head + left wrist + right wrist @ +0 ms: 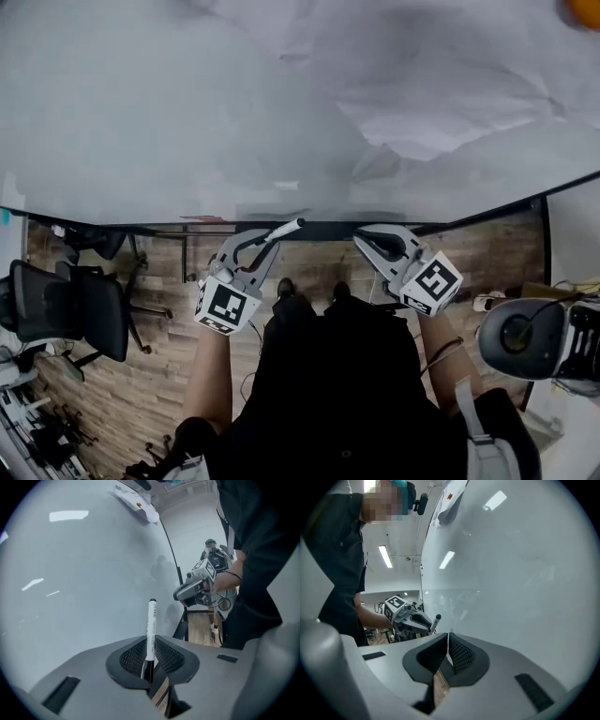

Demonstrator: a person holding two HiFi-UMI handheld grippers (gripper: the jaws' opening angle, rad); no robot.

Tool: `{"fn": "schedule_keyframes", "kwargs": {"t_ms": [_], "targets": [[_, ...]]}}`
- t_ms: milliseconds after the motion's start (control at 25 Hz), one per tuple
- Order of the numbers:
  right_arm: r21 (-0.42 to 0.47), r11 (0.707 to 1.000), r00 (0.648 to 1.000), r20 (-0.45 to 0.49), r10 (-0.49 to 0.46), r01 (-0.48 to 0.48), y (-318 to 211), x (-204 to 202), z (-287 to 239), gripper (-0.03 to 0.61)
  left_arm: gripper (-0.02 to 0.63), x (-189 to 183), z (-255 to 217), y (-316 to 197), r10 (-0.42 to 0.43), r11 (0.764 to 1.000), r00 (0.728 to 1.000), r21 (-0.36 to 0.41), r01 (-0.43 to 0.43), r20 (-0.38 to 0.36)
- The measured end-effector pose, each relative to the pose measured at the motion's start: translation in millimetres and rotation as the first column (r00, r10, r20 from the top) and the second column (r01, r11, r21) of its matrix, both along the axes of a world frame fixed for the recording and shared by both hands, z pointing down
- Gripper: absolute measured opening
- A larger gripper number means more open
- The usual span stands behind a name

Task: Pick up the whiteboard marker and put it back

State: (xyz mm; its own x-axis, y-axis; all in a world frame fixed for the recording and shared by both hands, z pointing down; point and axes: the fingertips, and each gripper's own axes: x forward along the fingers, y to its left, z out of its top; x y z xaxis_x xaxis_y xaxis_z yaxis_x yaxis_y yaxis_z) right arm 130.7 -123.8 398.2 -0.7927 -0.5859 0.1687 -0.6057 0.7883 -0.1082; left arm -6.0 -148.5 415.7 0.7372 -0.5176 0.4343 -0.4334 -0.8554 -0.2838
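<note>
1. Whiteboard marker (pixel 151 630) is up in the left tongs (pixel 150 644)! The ribbed pads are clenched on its dark lower end, and the white barrel sticks out well past them.
2. Handling call: it looks like a thin, light, stiff plastic stick. The barrel is smooth and round, so it is likely to roll or pivot between the pads. The hold sits near one end, so the long free end could swing. A hold nearer the middle would be steadier, I'd say.
3. Direction: its long axis runs nearly along the tongs' own line, free end leading. From the head view the marker (pixel 284 229) slants up and right toward the whiteboard (pixel 187 112). Its tip is near the board's lower edge; whether it touches, I can't tell.
4. The right tongs (pixel 448 641) are pinched together on nothing, held near the left pair and facing the board.
</note>
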Motion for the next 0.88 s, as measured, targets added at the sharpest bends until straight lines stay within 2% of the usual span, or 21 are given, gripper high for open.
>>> {"fn": "schedule_keyframes", "kwargs": {"t_ms": [200, 320, 360, 560, 800, 880], "targets": [[0.014, 0.998, 0.998, -0.006, -0.058, 0.058, -9, -21, -4, 0.025, 0.066, -18, -44, 1, -0.010, 0.999, 0.984, 0.047, 0.019, -0.177], [0.027, 0.995, 0.995, -0.007, -0.095, 0.095, -11, -31, -9, 0.025, 0.066, -28, -79, 3, -0.034, 0.997, 0.933, 0.046, 0.054, -0.358], [0.033, 0.993, 0.994, -0.009, -0.109, 0.109, -11, -35, -11, 0.025, 0.066, -33, -87, 4, -0.044, 0.997, 0.918, 0.041, 0.065, -0.393], [0.058, 0.985, 0.987, -0.020, -0.162, 0.163, -17, -42, -18, 0.025, 0.066, -40, -102, 7, -0.054, 0.997, 0.884, 0.023, 0.073, -0.465], [0.062, 0.977, 0.978, 0.026, -0.206, 0.204, -16, -48, -27, 0.025, 0.066, -61, -117, 15, -0.112, 0.993, 0.789, -0.034, 0.115, -0.604], [0.063, 0.975, 0.976, 0.029, -0.216, 0.214, -15, -51, -28, 0.025, 0.066, -69, -117, 19, -0.128, 0.991, 0.778, -0.046, 0.127, -0.615]]}}
